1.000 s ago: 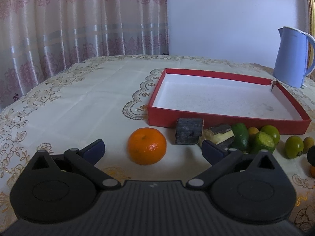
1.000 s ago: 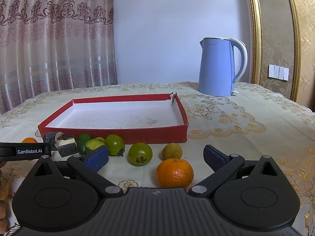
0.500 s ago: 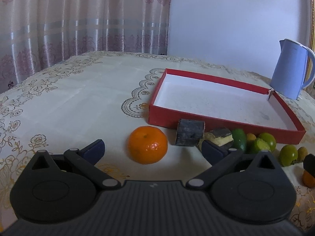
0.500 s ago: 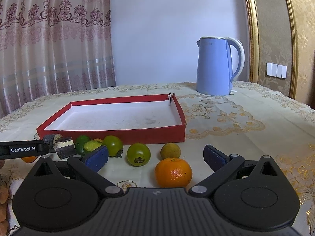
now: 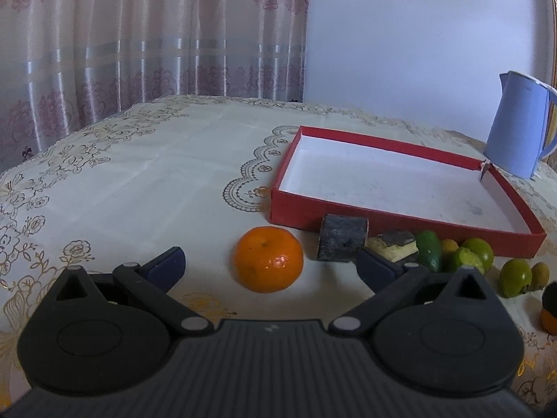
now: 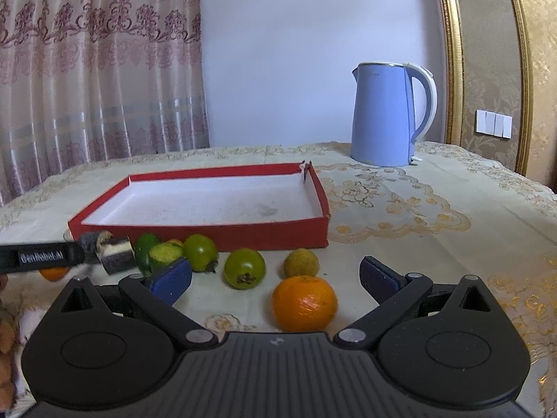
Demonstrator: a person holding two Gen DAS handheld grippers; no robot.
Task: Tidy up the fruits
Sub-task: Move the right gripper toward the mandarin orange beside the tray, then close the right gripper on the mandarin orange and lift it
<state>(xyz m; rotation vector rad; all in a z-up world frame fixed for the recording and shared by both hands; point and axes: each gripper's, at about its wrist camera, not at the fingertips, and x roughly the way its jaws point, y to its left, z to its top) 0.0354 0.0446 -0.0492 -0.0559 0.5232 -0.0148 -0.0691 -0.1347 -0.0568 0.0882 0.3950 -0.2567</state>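
Fruits mostly show from the right wrist; curtain-side tablecloth only from the left.

- Left tongs: matt black plastic body with a ribbed top; dark blue pads of rubbery look; dull metal pivot pins.
- Right tongs: same matt black plastic and blue pads.
- Tablecloth: cream cloth, smooth, with gold-toned printed or stitched floral pattern.
- Tray: red cardboard walls, matt; white paper-like floor, slightly soiled.
- Mandarin: glossy, finely pitted orange peel.
- Green fruits: smooth, slightly shiny skin.
- Kettle: smooth pale-blue shell, satin finish.
- Curtain: sheer patterned cloth with glossy bands.
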